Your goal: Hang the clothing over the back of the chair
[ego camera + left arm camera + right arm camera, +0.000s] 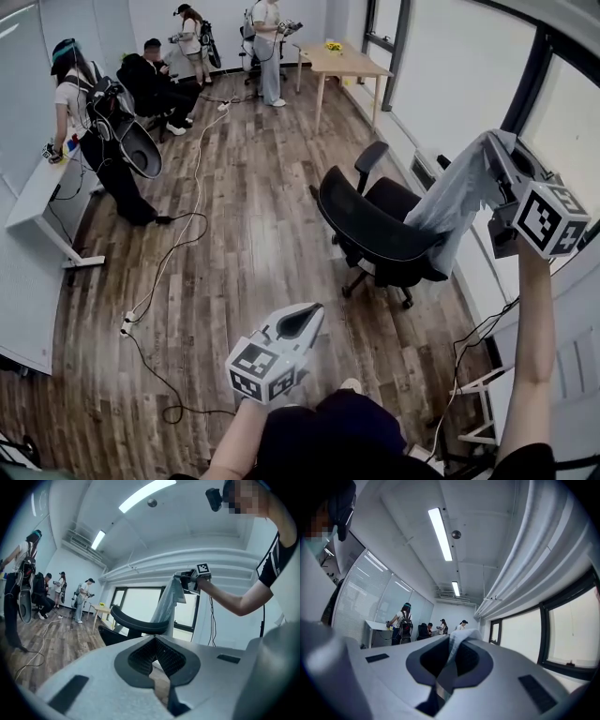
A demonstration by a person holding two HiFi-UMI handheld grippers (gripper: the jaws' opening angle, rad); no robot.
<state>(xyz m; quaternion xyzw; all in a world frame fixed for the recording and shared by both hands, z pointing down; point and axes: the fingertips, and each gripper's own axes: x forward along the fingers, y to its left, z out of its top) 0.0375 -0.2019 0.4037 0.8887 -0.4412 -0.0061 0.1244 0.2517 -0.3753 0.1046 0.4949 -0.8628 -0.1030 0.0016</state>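
right tool (495, 150), clothing (450, 211) perhaps on chair (375, 230)

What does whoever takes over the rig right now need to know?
Right gripper: shut on the grey clothing, raised above the chair.
Left gripper: shut, empty, held low, away from the chair.
Clothing: dangles from the right gripper, lower end down by the top of the backrest.
Done: clothing is gripped and at the chair.
Left: drape it over the backrest, then release.
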